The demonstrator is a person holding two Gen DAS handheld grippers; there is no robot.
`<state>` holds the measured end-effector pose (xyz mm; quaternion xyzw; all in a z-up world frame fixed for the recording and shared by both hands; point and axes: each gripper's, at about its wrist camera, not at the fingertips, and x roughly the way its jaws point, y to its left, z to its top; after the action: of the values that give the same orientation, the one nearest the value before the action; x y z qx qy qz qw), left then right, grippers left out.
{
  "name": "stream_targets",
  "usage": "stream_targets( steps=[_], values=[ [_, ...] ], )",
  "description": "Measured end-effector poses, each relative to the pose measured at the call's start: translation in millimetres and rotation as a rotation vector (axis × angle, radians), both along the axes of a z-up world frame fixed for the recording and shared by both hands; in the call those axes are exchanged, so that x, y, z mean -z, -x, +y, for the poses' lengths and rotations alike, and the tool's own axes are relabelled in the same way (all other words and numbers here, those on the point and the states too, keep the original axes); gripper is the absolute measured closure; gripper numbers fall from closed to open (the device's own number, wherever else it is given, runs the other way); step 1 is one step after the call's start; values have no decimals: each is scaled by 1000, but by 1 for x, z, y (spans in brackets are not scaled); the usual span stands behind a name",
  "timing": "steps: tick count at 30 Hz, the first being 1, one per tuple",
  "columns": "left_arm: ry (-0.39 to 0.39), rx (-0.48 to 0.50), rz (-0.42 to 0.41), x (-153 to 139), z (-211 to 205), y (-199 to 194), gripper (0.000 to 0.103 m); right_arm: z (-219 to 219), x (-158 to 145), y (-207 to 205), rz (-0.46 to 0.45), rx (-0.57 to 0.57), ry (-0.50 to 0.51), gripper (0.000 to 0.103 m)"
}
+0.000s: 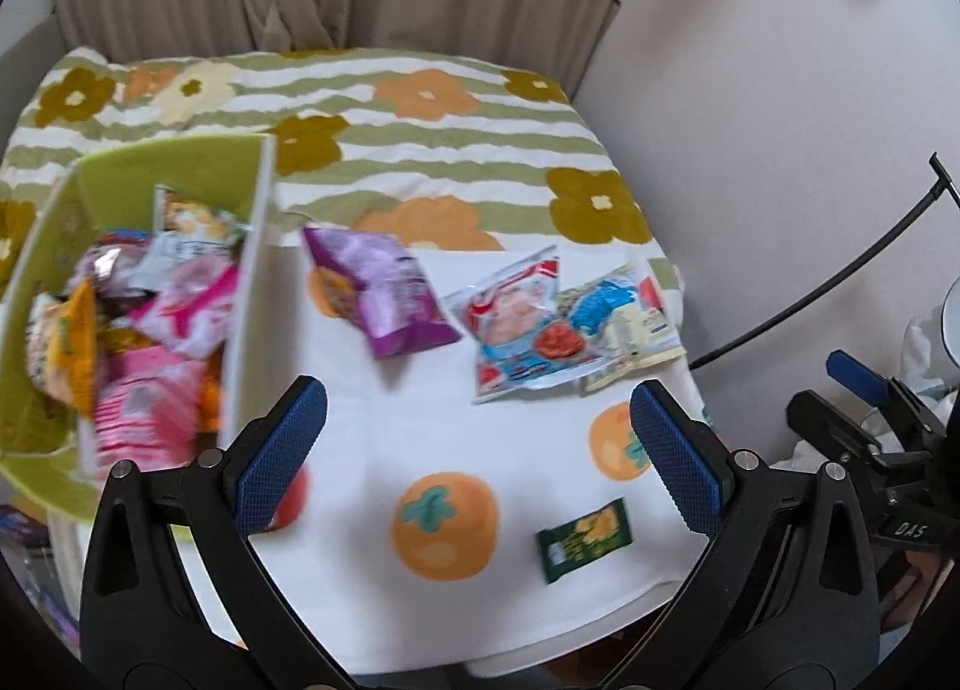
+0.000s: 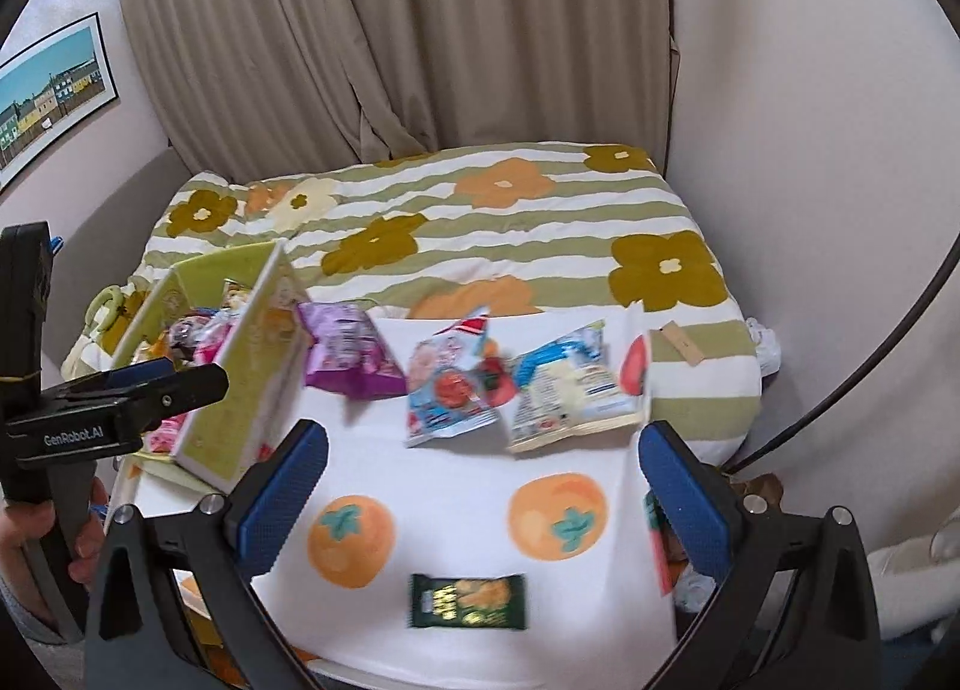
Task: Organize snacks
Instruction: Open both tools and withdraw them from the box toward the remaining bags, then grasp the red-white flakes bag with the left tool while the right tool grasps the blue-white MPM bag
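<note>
A green box [image 1: 180,162] [image 2: 240,390] at the left holds several snack packets. On the white cloth with orange fruit prints [image 1: 420,426] lie a purple packet [image 1: 384,288] [image 2: 348,354], a red-and-blue packet [image 1: 516,330] [image 2: 450,390], a blue-and-cream packet [image 1: 618,318] [image 2: 570,384] and a small dark green packet [image 1: 585,537] [image 2: 468,600]. My left gripper [image 1: 474,450] is open and empty above the cloth, beside the box. My right gripper [image 2: 480,498] is open and empty above the green packet.
A flowered green-striped blanket [image 2: 480,222] covers the bed behind the cloth. Curtains [image 2: 420,30] hang at the back, and a wall stands at the right. A black cable [image 1: 840,282] runs along the right side. The left gripper shows at the right view's left edge [image 2: 120,402].
</note>
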<state>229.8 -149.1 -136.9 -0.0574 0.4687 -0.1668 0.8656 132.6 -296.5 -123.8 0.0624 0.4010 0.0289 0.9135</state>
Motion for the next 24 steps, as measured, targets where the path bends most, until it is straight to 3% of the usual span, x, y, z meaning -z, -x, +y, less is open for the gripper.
stream_targets(
  steps=[6,14,18,24],
  values=[
    [31,40,70,30,-44,-50,2,-30,24,-32,27,21,6,0],
    [-2,90,228,104,-93,-117,3,-51,75,-84,128,23,-5,0],
    [-4,95,313,138,-101,-137,3,-50,98,-111,176,-15,47,0],
    [5,124,395,170,-104,-147,16,-47,126,-134,231,-82,117,0]
  ],
)
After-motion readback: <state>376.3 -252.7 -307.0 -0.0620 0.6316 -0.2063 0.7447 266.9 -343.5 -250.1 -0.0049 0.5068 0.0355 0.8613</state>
